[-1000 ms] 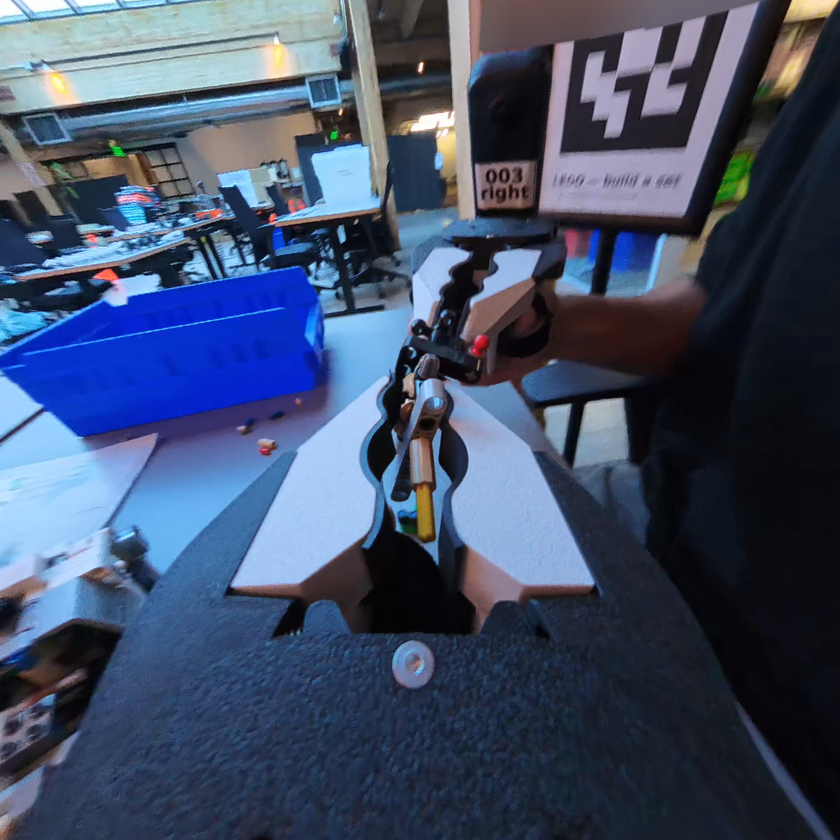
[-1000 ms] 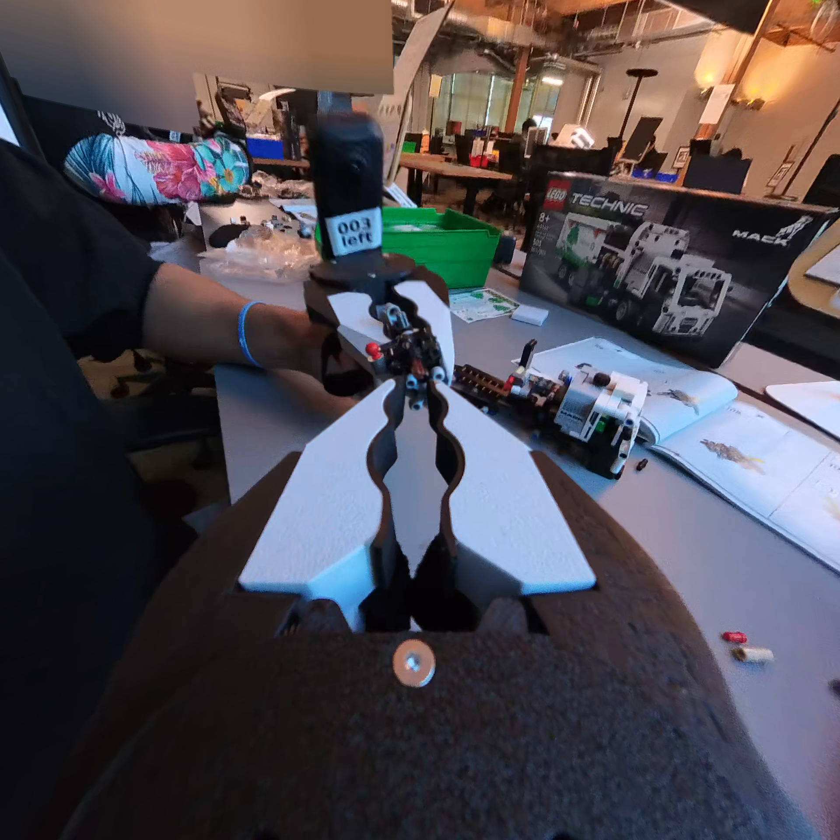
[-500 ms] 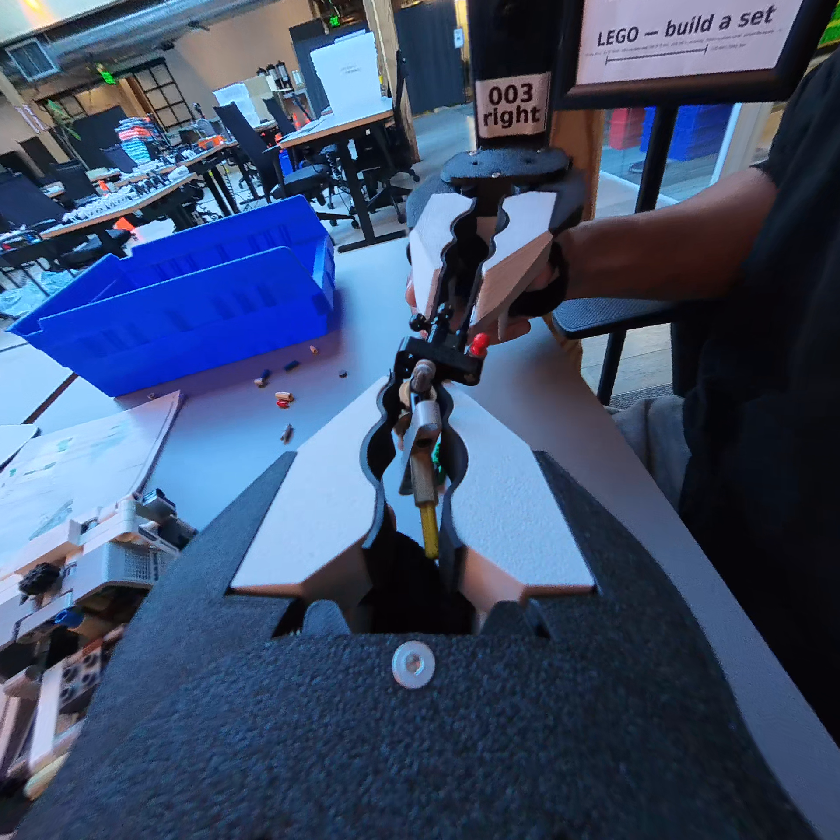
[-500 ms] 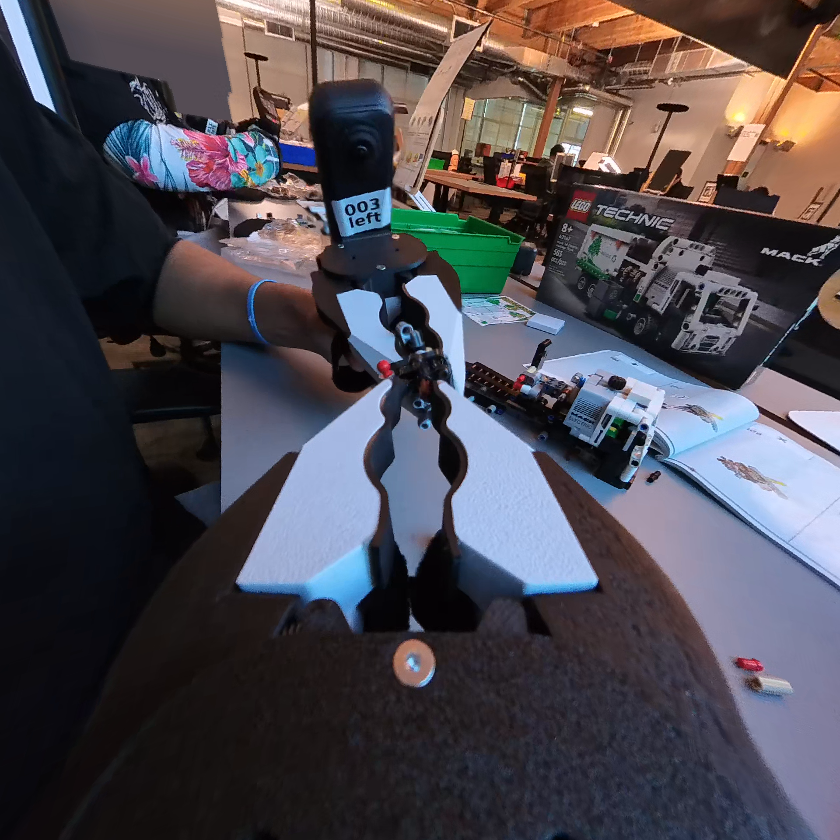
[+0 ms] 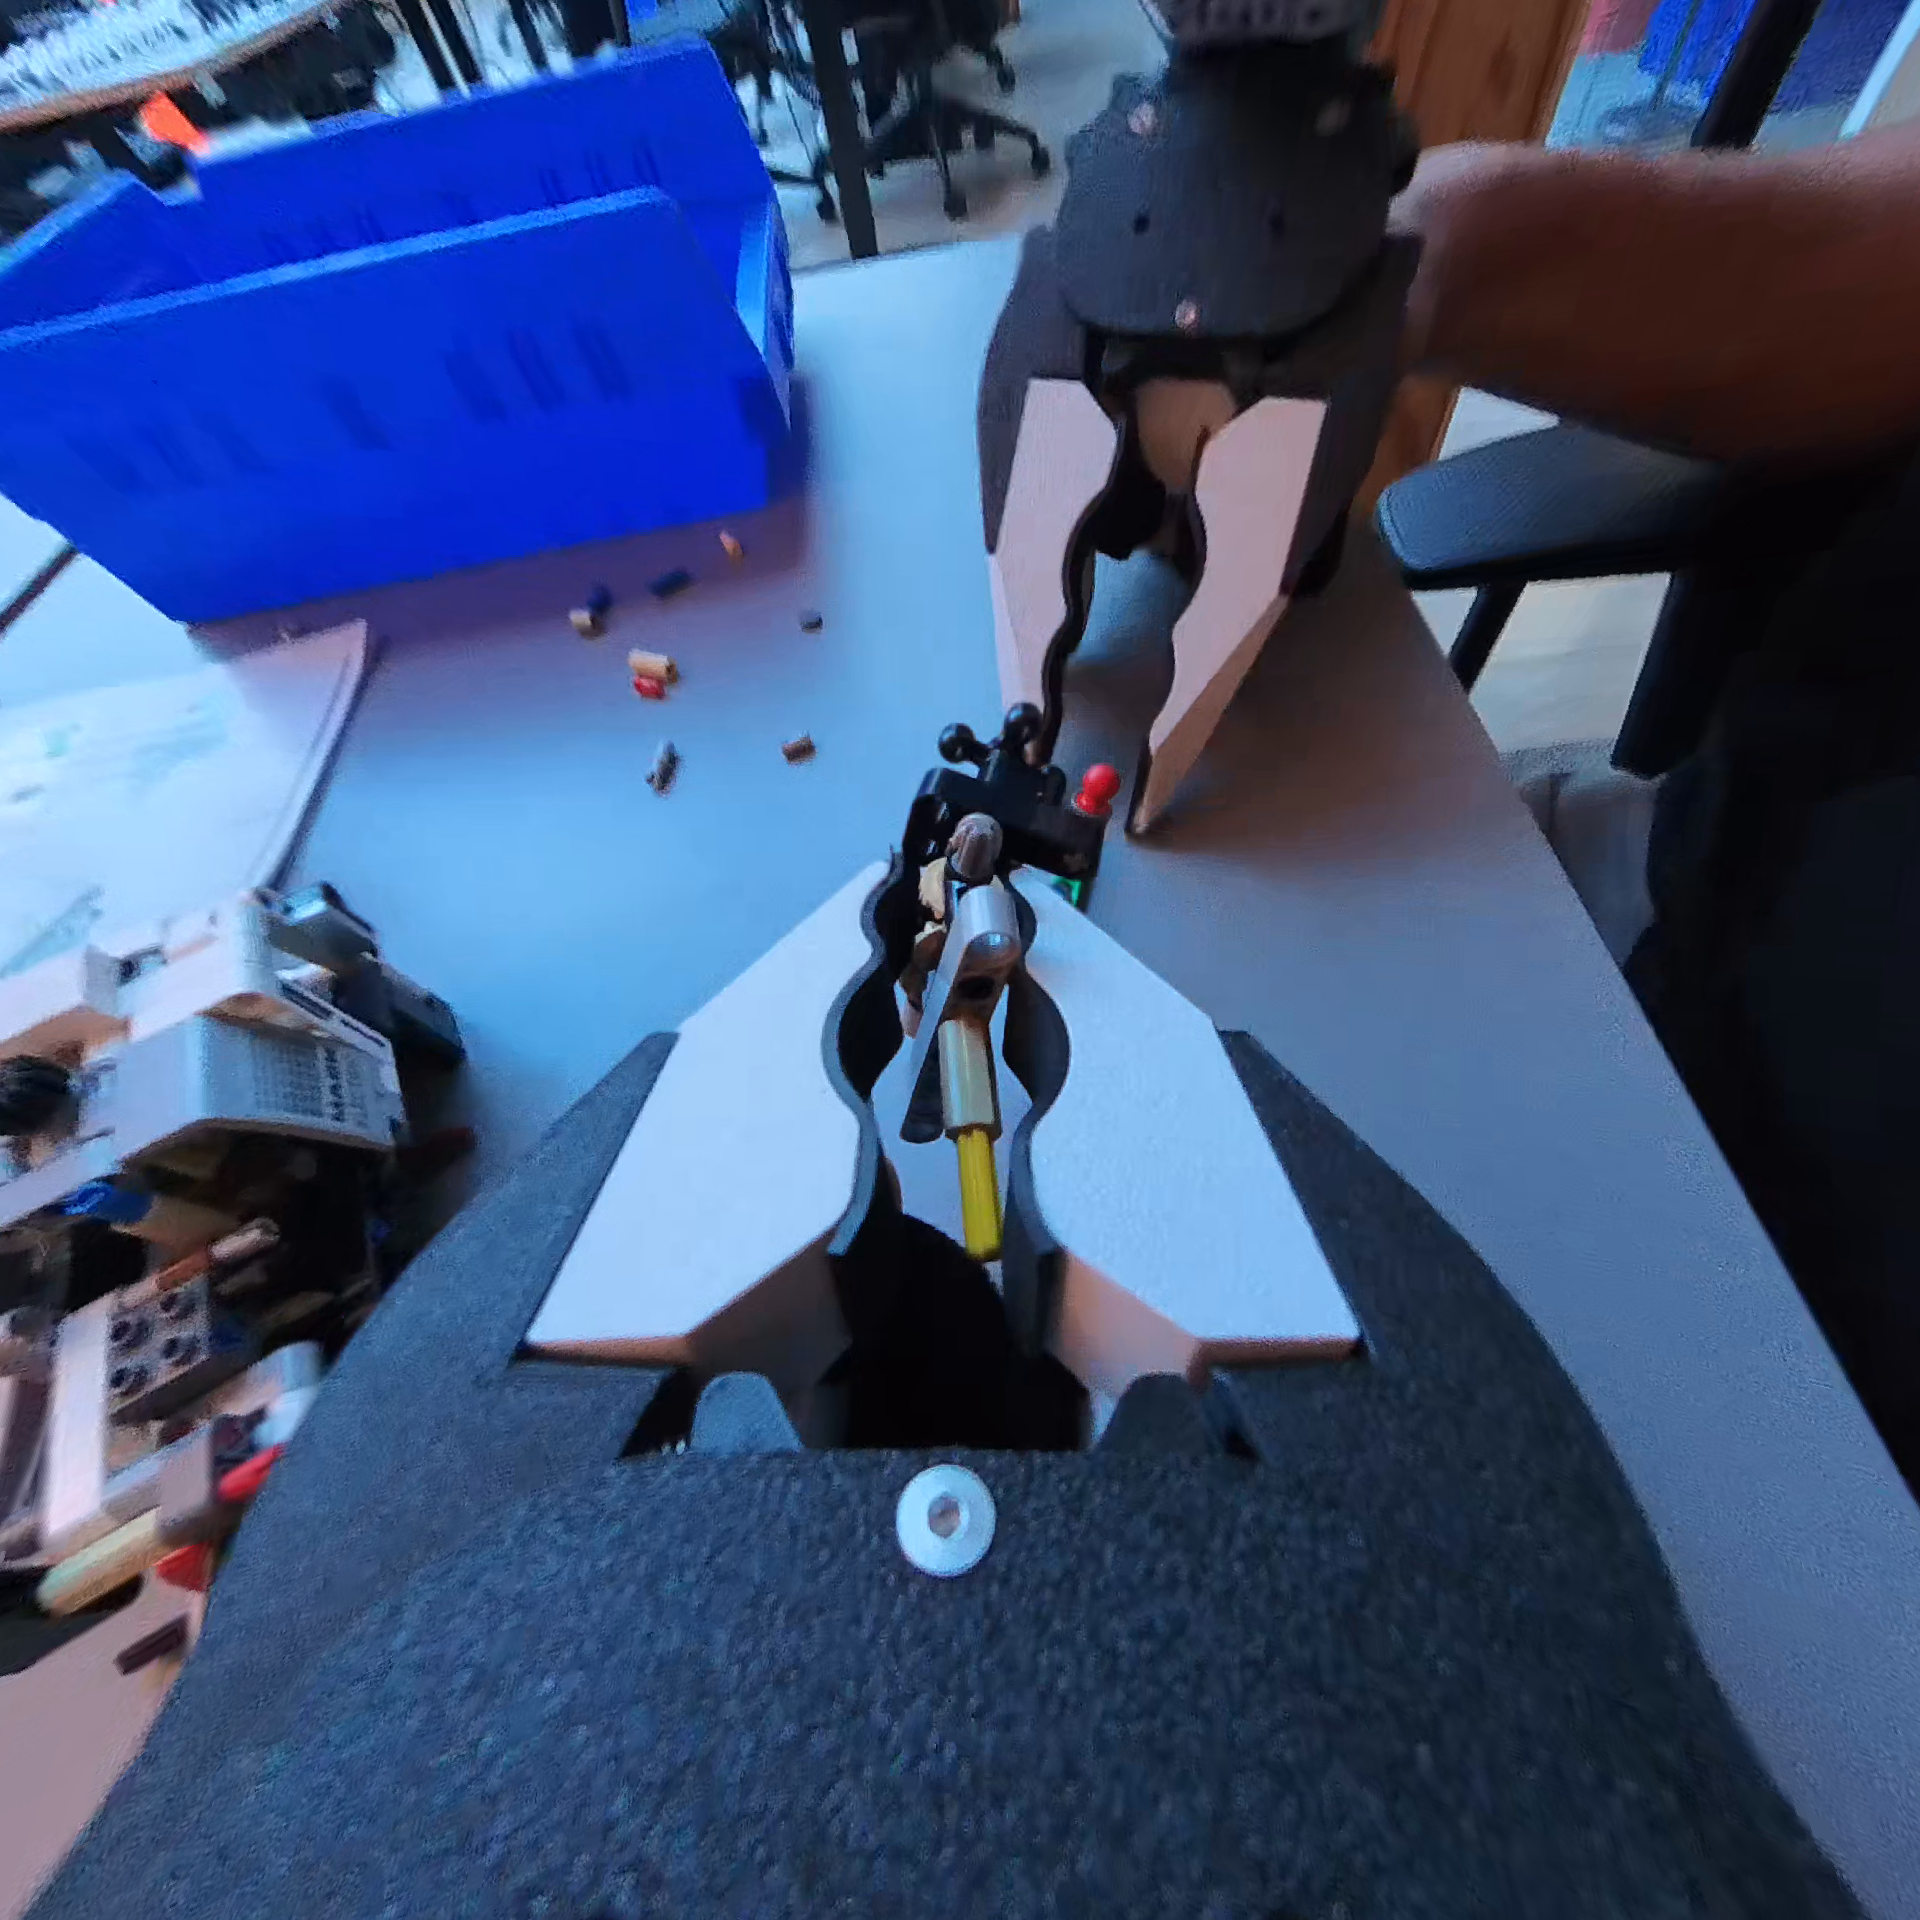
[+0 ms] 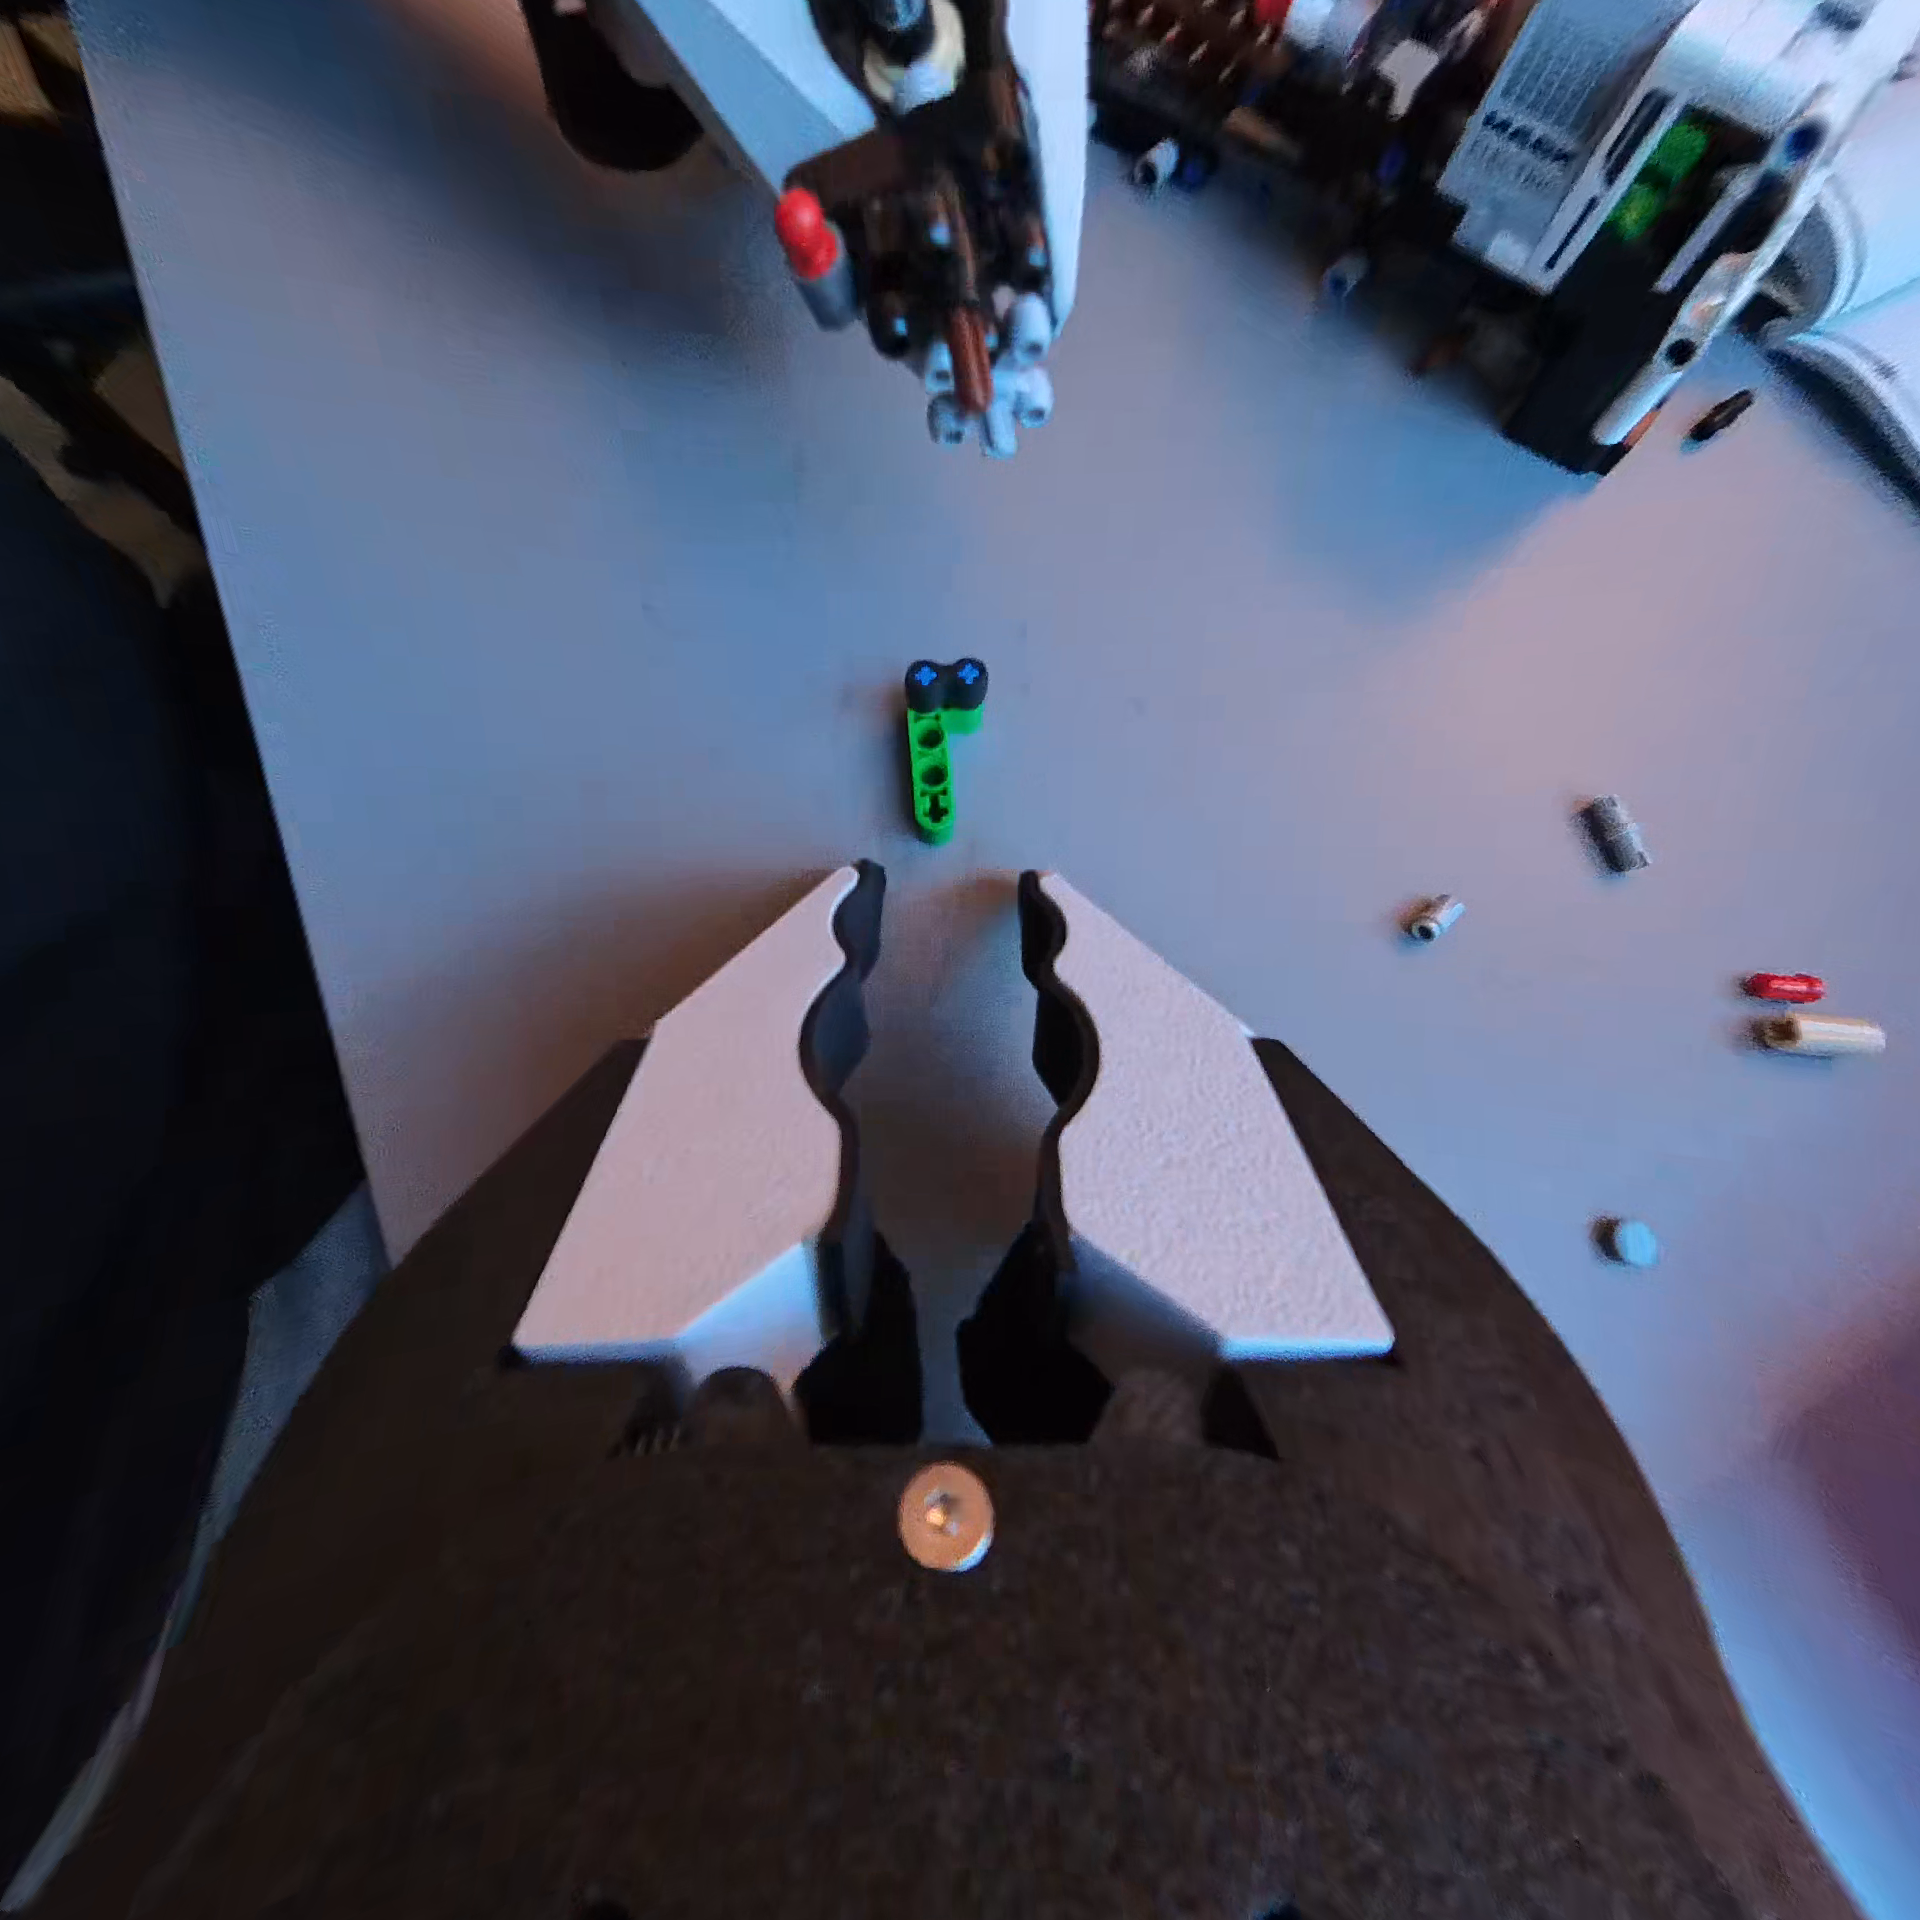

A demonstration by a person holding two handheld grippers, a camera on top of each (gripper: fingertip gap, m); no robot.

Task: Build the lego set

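My left tongs [image 5: 951, 935] are clamped on a small black sub-assembly [image 5: 997, 805] with a grey link and a yellow axle [image 5: 978, 1195] running back between the fingers, plus a red knob [image 5: 1097, 781] on one side. It's held just above the desk [image 5: 1351, 987]. My right tongs [image 6: 945, 883] are spread and holding nothing, pointed down at a little green L-shaped beam [image 6: 932, 774] with two black connectors on its far end. It lies flat on the desk just ahead of the tips.

Farther out there are loose pins [image 6: 1813, 1034] scattered to the right, the half-built white truck [image 6: 1621, 208] at the back, and a blue bin [image 5: 395, 343] off to the left.

Next is probably grabbing that green piece. My worry is that it's thin and lying flat, so the tips could skate it across the desk or pinch it crooked. Then it won't line up with the sub-assembly. Squeezing on the black connectors could pop them off too.
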